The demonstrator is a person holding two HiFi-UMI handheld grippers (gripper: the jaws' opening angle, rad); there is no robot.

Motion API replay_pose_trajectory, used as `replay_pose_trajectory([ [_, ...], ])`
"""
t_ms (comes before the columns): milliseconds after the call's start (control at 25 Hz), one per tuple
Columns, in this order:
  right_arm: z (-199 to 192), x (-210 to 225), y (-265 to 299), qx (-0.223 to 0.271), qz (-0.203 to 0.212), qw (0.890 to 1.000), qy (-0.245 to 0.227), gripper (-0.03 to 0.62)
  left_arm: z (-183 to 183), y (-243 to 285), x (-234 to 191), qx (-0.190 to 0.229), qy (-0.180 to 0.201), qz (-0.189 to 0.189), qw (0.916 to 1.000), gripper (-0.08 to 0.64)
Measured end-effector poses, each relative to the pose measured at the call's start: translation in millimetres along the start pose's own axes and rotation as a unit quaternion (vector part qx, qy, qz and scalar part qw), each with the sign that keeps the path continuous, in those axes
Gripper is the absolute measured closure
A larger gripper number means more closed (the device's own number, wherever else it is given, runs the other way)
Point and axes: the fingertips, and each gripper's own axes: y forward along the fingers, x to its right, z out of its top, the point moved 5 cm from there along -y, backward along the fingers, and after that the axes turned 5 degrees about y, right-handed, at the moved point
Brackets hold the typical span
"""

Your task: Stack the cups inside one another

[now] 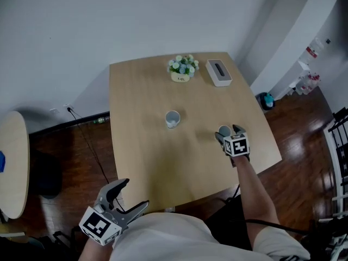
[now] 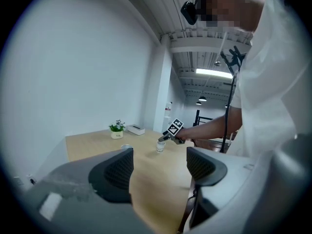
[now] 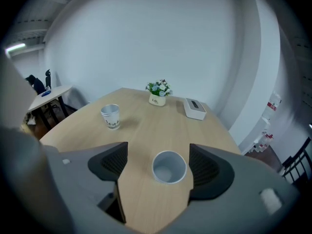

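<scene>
right gripper (image 1: 228, 134) sits wide around a cup (image 3: 169, 167) by the table's (image 1: 141, 91) right edge; another cup (image 1: 172, 119) stands mid-table; left gripper (image 1: 136, 193) gapes empty off the table.

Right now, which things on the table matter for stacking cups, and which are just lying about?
For the job: white paper cup between jaws of the open right gripper; second white paper cup mid-table.
Lying about: small potted flowers; white rectangular tissue box.

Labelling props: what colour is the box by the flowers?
White box with a dark slot, clearest in the head view.
</scene>
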Motion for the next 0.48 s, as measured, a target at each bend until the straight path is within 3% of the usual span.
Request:
replay_pose_trajectory([
  [480,-47,31,54,-0.062,0.009,0.997,0.043,0.183,2,21,6,-0.028,-0.012,0.016,0.9994,0.201],
])
